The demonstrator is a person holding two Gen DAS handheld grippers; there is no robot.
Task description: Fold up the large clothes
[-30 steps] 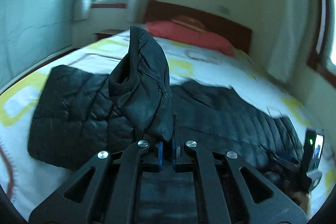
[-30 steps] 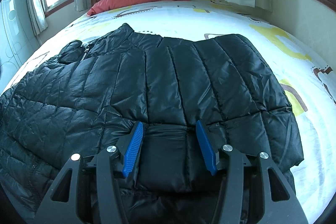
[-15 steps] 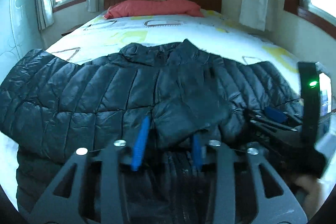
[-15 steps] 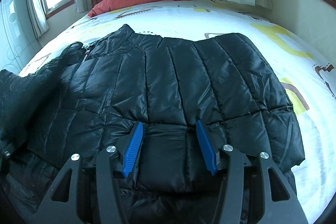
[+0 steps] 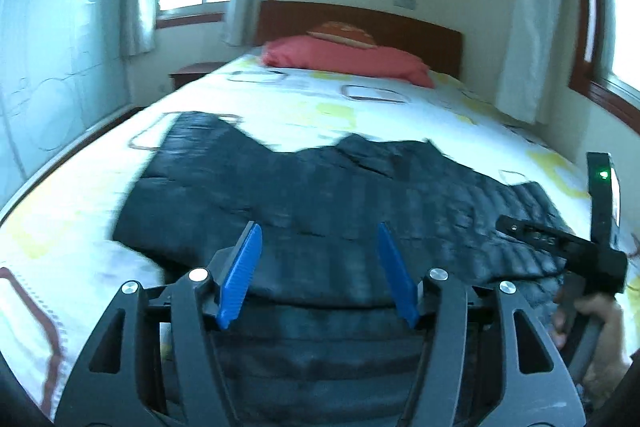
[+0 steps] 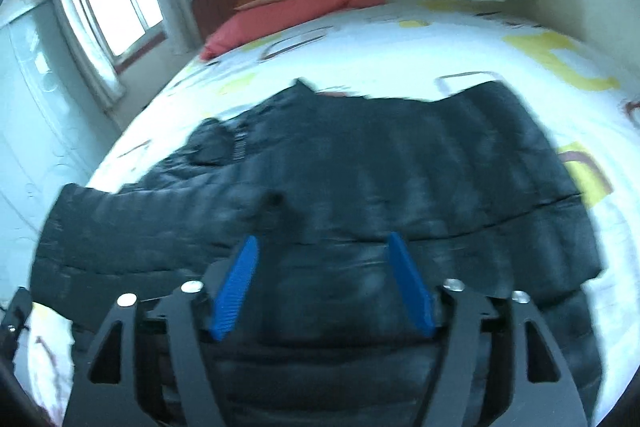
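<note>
My left tongs are opening with nothing between the blue pads, and my right tongs are opening too — both empty, above the black puffer jacket. It lies spread flat on the bed, collar towards the red pillow.
</note>
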